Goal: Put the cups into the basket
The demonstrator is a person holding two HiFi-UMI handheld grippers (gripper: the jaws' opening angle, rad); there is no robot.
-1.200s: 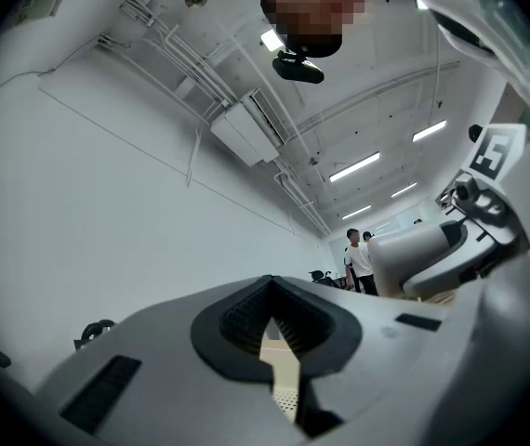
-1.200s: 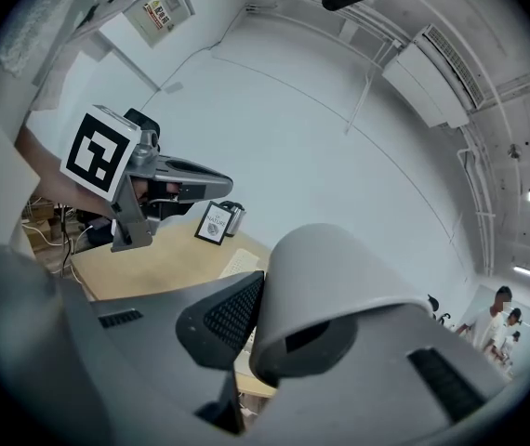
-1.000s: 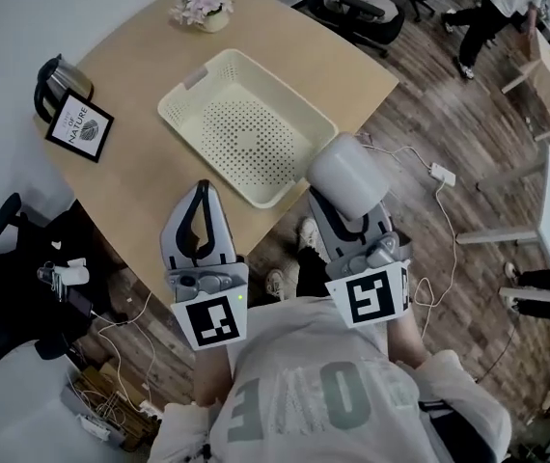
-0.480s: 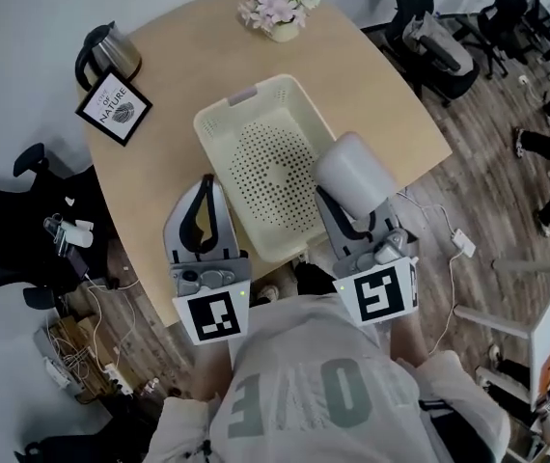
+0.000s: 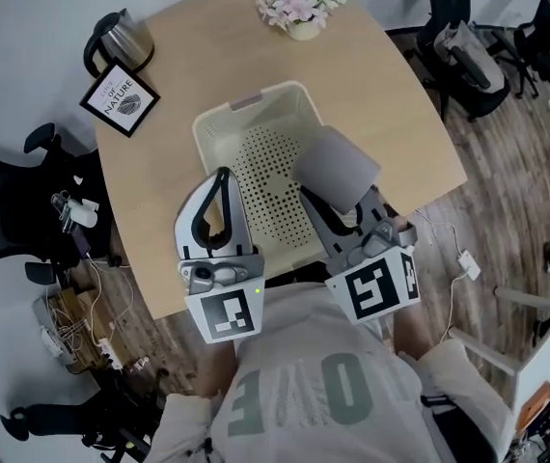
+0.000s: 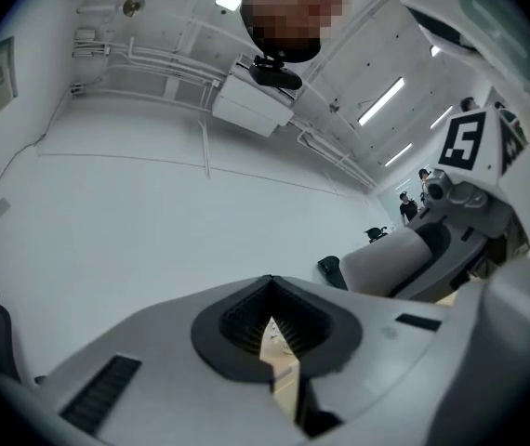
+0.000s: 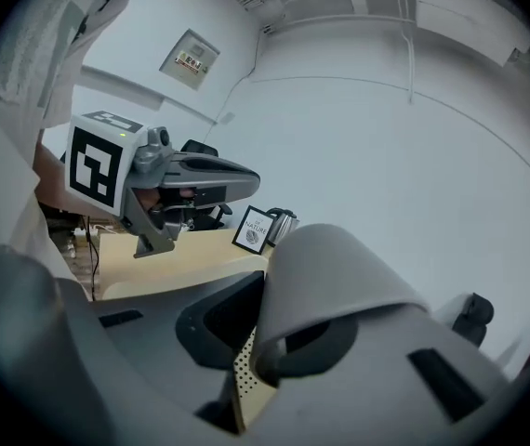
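The pale wooden surface (image 5: 391, 85) fills the upper middle of the head view. Toward its lower edge sits the cream perforated basket (image 5: 205, 143). The left gripper (image 5: 221, 174) hangs over the basket's lower left wall, its fingers pressed together with nothing held. The right gripper (image 5: 341, 199) is at the basket's lower right, fingers clamped on the wall of a grey cup (image 5: 336, 167). The cup is tilted above the basket's right side and seems clear of the basket floor, though the angle is poor. At upper left stand a kettle (image 5: 125, 35) and a framed print (image 5: 119, 99). A pot of flowers (image 5: 299, 3) sits at top centre.
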